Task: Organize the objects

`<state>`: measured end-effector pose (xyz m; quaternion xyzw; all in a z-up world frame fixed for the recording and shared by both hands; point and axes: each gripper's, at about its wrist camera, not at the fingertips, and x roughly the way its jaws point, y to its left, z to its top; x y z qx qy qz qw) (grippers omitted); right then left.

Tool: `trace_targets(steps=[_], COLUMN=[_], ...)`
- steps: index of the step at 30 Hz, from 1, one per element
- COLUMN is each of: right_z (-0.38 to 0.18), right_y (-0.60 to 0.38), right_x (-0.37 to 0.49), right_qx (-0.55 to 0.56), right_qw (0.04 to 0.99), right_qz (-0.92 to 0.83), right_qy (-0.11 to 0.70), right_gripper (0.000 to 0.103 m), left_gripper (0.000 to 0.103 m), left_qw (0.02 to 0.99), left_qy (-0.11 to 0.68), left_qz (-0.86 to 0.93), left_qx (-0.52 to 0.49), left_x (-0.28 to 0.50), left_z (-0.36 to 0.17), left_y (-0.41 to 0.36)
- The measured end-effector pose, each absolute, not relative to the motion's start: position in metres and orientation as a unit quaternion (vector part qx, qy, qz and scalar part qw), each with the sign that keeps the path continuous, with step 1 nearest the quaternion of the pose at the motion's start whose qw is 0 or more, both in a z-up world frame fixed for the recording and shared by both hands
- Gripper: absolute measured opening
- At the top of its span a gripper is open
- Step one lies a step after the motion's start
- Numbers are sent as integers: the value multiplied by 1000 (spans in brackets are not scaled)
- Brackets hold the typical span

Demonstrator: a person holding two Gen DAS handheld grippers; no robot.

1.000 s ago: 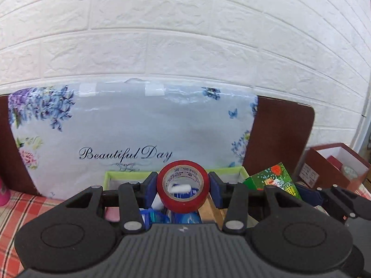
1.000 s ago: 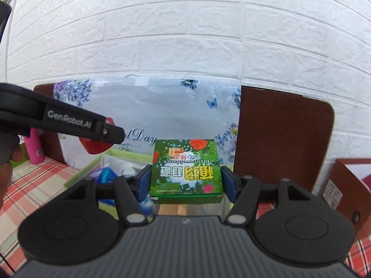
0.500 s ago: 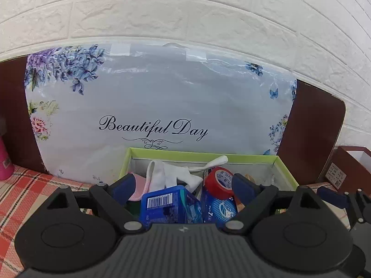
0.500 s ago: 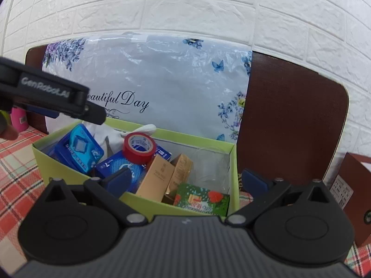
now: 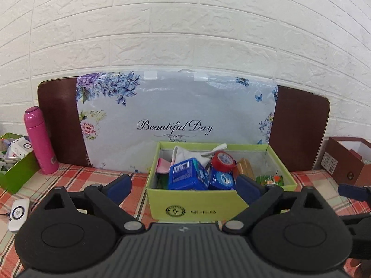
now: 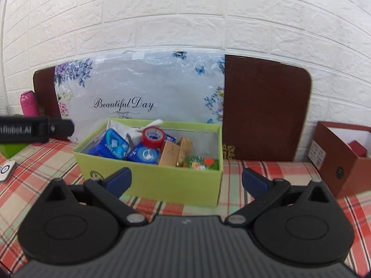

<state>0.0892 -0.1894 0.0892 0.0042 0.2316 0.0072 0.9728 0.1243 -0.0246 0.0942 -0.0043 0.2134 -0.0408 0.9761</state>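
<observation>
We see the floral bag (image 5: pixel 176 115) leaning behind the green box (image 6: pixel 150 178) on the plaid cloth (image 6: pixel 266 171). Inside lie blue packs (image 5: pixel 187 173), the green packet (image 6: pixel 200 162) and the red tape (image 5: pixel 223 161). Our left gripper (image 5: pixel 183 185) and right gripper (image 6: pixel 185 180) hover before it, jaws spread, empty.

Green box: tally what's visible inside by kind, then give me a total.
In the green box:
Blue packs: 2
Tan cartons: 2
Red tape roll: 1
Green floral packet: 1
White cloth: 1
Pink item: 1
Total: 8
</observation>
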Motion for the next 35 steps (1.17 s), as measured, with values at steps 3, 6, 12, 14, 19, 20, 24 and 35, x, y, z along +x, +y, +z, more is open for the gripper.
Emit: trace_targets(steps=[3, 6, 12, 14, 19, 20, 24, 35], right_z=[82, 73, 57, 54, 50, 50, 49, 44], right_y=[-188, -186, -186, -189, -190, -190, -189, -182], right_x=[70, 56, 36, 34, 33, 33, 37, 49], right_qx=[15, 18, 9, 15, 17, 17, 17, 9], right_qw=[970, 965, 962, 961, 960, 960, 960, 957], right_qz=[-3, -8, -33, -33, -29, -28, -27, -22], right_qy=[244, 261, 271, 274, 278, 277, 279, 289], right_gripper=[103, 103, 103, 103, 103, 103, 103, 103], left_gripper=[99, 99, 99, 99, 99, 99, 99, 99], left_qw=[970, 965, 957, 954, 948, 947, 945, 945], left_qy=[239, 260, 290, 299, 315, 318, 323, 325], left_qz=[-36, -34, -17, -12, -5, -4, 0, -5], left_qx=[-1, 4, 31, 33, 41, 42, 46, 37], left_x=[105, 93, 79, 79, 80, 82, 84, 89], left_z=[82, 70, 48, 43, 31, 30, 26, 23], left_y=[-25, -26, -28, -27, -27, -27, -27, -22])
